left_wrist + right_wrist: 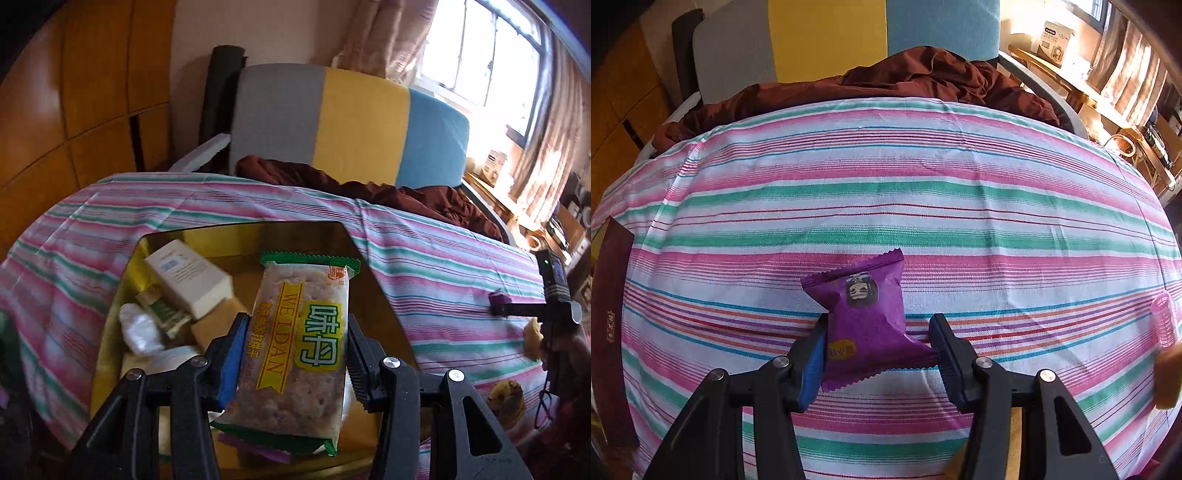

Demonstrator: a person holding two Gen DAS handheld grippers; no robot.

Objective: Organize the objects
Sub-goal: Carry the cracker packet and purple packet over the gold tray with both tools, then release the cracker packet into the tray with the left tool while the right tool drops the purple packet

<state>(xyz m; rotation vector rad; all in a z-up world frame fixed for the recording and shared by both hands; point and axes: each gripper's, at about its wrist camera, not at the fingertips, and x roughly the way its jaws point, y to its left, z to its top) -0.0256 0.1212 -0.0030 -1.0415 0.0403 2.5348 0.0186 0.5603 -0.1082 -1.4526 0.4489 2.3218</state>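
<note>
In the left wrist view, my left gripper point(293, 350) is shut on a green-edged cracker packet point(295, 354) marked WEIDAN, held over an open gold-lined box point(325, 236). The box holds a white carton point(192, 273), a small green packet point(162, 310) and a clear wrapped item point(138, 328). In the right wrist view, my right gripper point(879, 343) is shut on a purple snack packet point(866, 317) just above the striped cloth point(886, 184). The right gripper also shows at the right edge of the left wrist view point(498, 299).
A pink hair roller point(1165, 323) and a yellowish item point(1167, 380) lie at the cloth's right edge. The dark red box lid point(613, 325) lies at the left. A brown garment point(886, 81) lies on the chair behind. More snacks point(506, 398) lie near the right edge.
</note>
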